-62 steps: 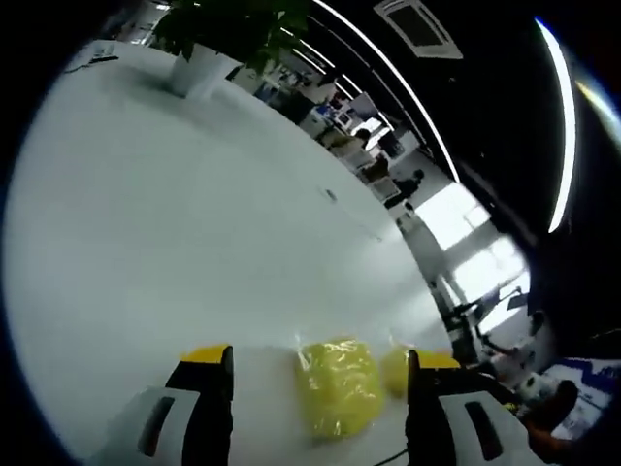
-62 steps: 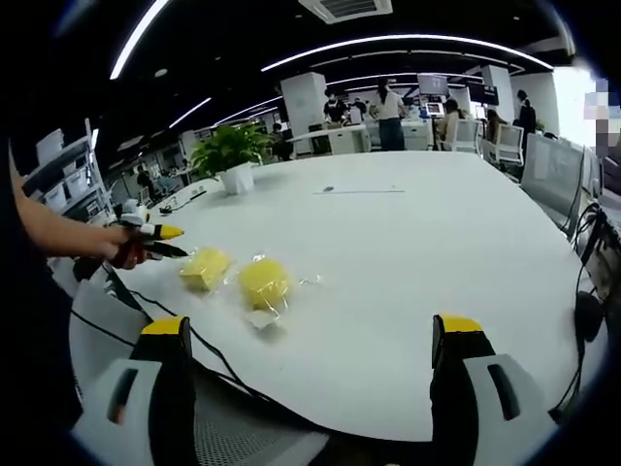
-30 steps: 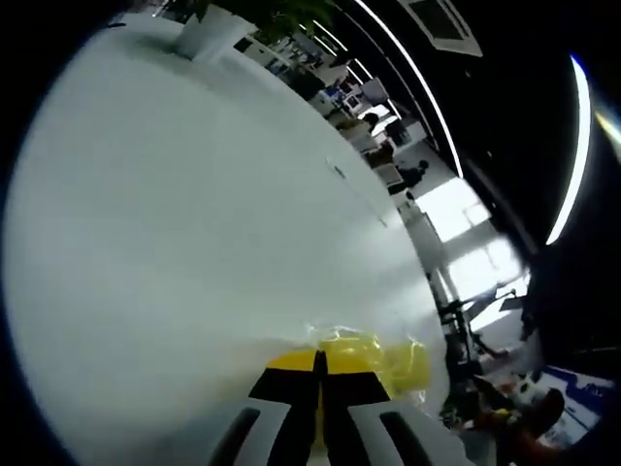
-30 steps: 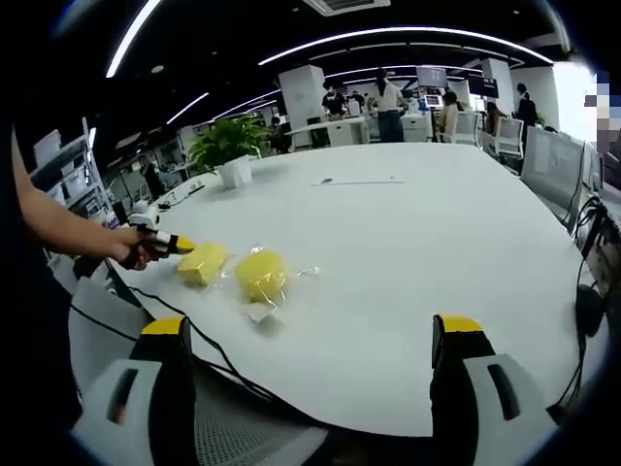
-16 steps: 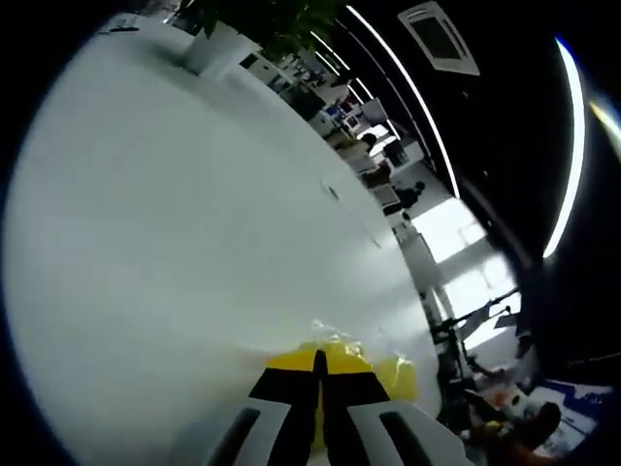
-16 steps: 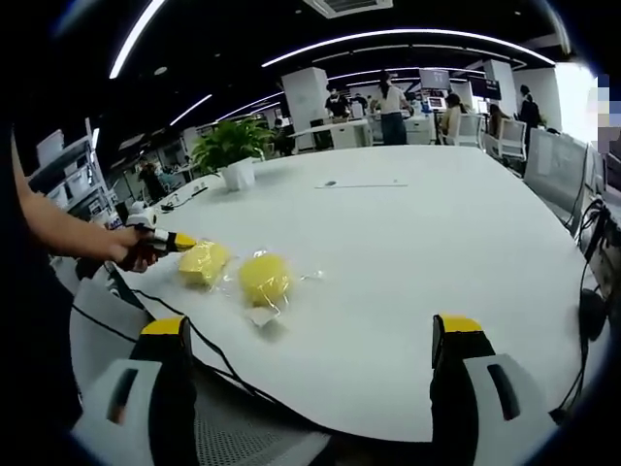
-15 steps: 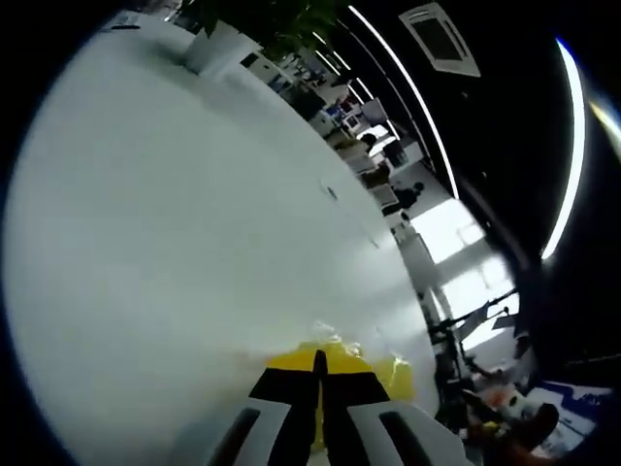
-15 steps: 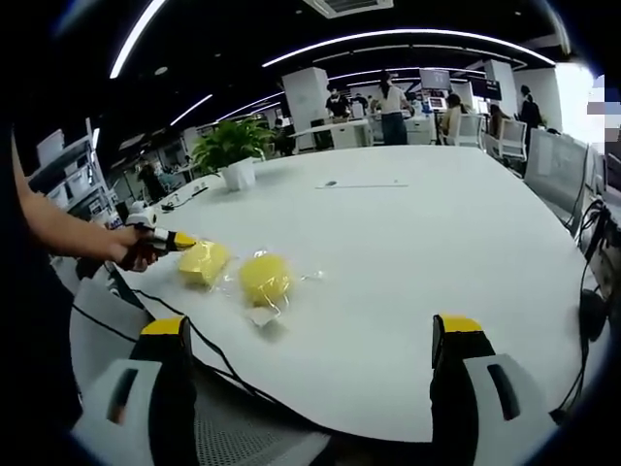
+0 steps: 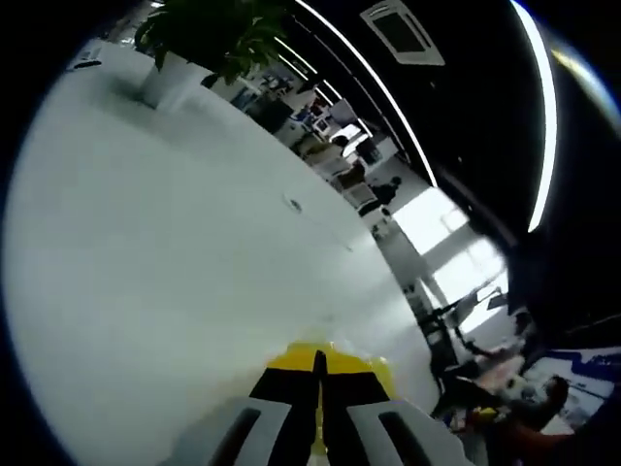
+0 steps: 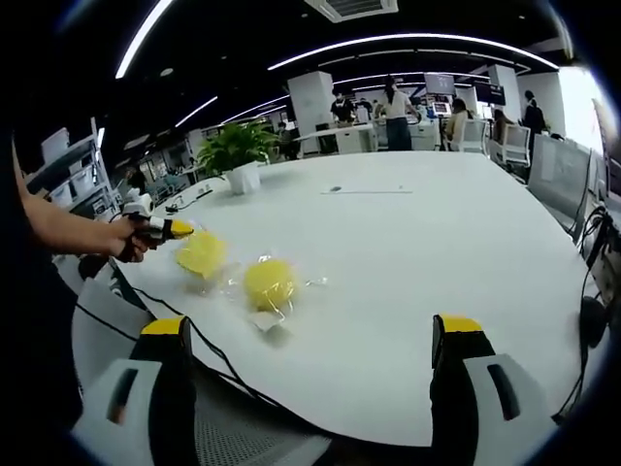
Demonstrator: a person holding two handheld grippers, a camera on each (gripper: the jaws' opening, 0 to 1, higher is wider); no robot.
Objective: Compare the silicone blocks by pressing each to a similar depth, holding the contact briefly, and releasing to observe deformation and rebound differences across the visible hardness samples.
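The left tool (image 10: pixel 173 229), jaws pressed together, seemingly touches the bagged yellow square silicone block (image 10: pixel 202 254) beside the round yellow block (image 10: pixel 269 283); right tool (image 10: pixel 315 361) spread, idle. Press gently, straight down.

I see a white table (image 10: pixel 417 252) carrying two bagged yellow blocks (image 10: pixel 269 282) near its left edge, a potted plant (image 10: pixel 236 155) far left, and a black cable (image 10: pixel 209 359).
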